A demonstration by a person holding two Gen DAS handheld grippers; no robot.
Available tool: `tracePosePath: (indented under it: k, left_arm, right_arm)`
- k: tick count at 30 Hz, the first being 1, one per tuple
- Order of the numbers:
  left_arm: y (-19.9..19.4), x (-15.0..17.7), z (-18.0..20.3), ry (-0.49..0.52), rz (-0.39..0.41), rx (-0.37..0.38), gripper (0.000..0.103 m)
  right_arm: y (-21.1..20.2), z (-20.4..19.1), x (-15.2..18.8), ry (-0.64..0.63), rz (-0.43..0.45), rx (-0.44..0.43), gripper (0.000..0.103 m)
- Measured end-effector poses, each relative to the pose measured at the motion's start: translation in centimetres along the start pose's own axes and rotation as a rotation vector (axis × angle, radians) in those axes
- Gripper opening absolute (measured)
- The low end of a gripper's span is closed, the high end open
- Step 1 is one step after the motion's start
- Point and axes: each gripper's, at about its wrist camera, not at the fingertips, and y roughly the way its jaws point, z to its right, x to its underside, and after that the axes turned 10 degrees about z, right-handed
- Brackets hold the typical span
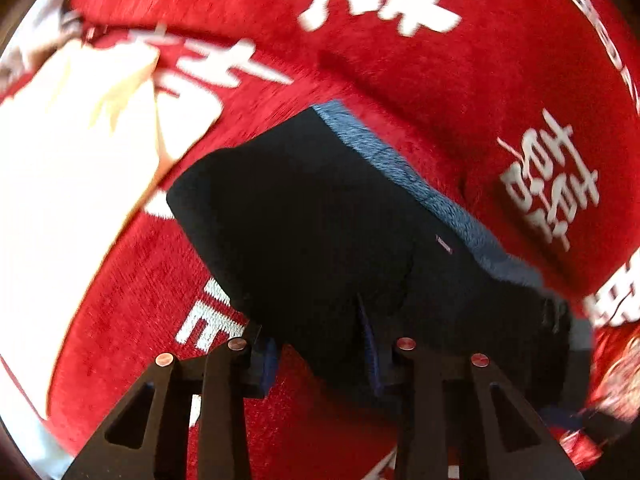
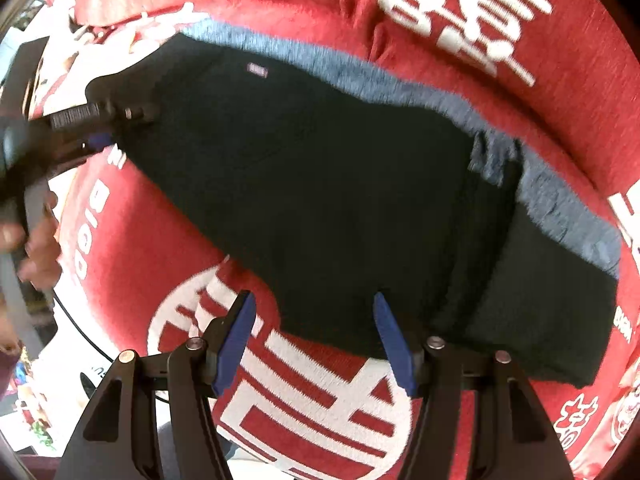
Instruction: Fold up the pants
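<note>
Pants [image 2: 320, 184] lie folded on red blanket [image 2: 312, 412], just ahead of both claws. Right gripper [image 2: 314, 340] and left gripper [image 1: 320, 352] both released. Risk: spread fingertips snagging hem, dragging fold apart.

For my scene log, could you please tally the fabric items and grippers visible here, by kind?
Dark navy pants with a blue fleecy lining: 1
Red plush blanket with white characters: 1
Pale cream folded cloth: 1
Two-finger grippers with blue pads: 2, left gripper and right gripper, both open
Total: 5
</note>
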Motion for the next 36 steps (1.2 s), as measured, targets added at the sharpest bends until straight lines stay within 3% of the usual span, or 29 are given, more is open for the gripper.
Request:
tracePosePath:
  k: [6, 10, 14, 21, 24, 31, 34, 35, 36]
  left_arm:
    - [0.6, 0.1, -1.4, -0.081, -0.028, 0.02, 0.036]
    - [-0.1, 0.6, 0.5, 0.04, 0.029, -0.03, 0.036]
    - [-0.9, 1.3, 2.1, 0.164, 0.089, -0.059, 0.036]
    - [-1.6, 2.8, 5.0, 0.403, 0.174, -0.133, 0.036]
    - [-1.7, 3.1, 5.7, 0.452, 0.189, -0.153, 0.036]
    - [-1.7, 3.3, 6.3, 0.497, 0.186, -0.191, 0.036]
    - [-1.6, 3.5, 6.9, 0.524, 0.195, -0.205, 0.036]
    - [-1.6, 3.6, 7.1, 0.527, 0.194, -0.206, 0.036]
    - [-1.7, 3.6, 7.3, 0.525, 0.187, -0.198, 0.036]
  right_arm:
    - [-0.5, 0.9, -3.0, 0.065, 0.0, -0.069, 0.065]
    - [-0.4, -0.2, -7.2, 0.056, -0.013, -0.139, 0.065]
    - [0.0, -2.9, -12.3, 0.012, -0.025, -0.211, 0.072]
    - [1.4, -8.6, -19.2, -0.077, -0.128, -0.318, 0.079]
    - [2.8, -11.6, -21.6, -0.1, -0.193, -0.357, 0.08]
    - [7.2, -18.9, -22.7, -0.273, -0.376, -0.287, 0.081]
    - [9.5, -20.3, -21.4, -0.363, -0.456, -0.19, 0.081]
    - [9.9, -20.3, -21.1, -0.382, -0.472, -0.164, 0.078]
    - [10.2, -20.1, -20.9, -0.392, -0.479, -0.152, 0.067]
